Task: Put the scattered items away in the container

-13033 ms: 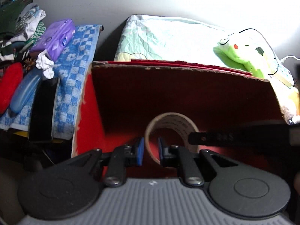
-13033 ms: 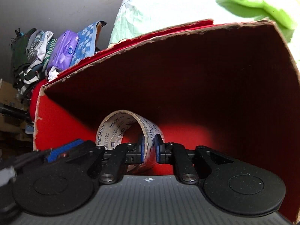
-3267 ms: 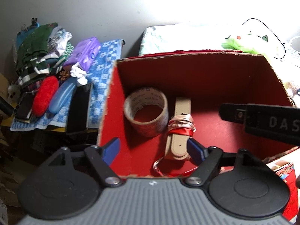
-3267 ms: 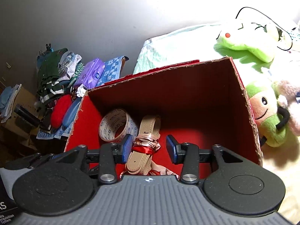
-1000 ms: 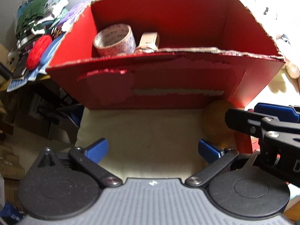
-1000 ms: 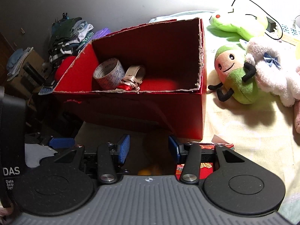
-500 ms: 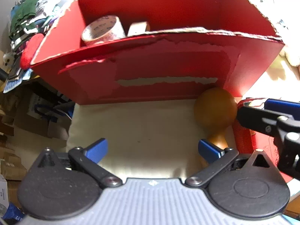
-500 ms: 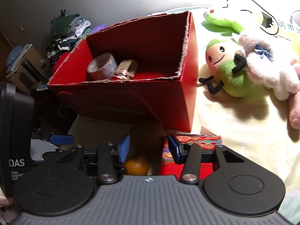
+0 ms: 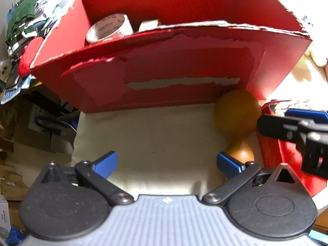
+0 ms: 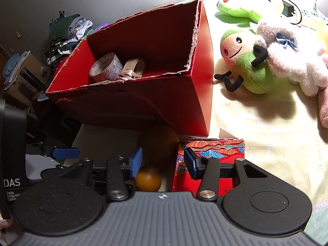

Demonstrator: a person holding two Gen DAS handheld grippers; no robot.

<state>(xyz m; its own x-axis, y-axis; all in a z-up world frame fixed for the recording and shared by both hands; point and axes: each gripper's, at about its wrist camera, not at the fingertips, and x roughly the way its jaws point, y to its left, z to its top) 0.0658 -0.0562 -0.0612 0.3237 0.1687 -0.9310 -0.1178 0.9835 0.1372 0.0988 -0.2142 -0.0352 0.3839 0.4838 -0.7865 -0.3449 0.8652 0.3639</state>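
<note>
**Orange objects at the box's near right corner**

Your right gripper (image 10: 163, 163) is spread, holding nothing; a small orange ball (image 10: 148, 178) lies just below and between its fingers, beside the patterned red box (image 10: 213, 149). Your left gripper (image 9: 167, 164) is spread wide over bare bedding. The larger brown-orange sphere (image 9: 236, 112) touches the red cardboard box (image 9: 164, 78), which holds the tape roll (image 10: 106, 67) and strap (image 10: 133, 67).

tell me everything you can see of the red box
The red cardboard box stands open-topped on the pale cloth, rims torn ragged where flaps were ripped off, with a strip of paper peeled from its front wall. Inside lie a tape roll and a beige strap. A brown ball sits against its front corner.
</note>
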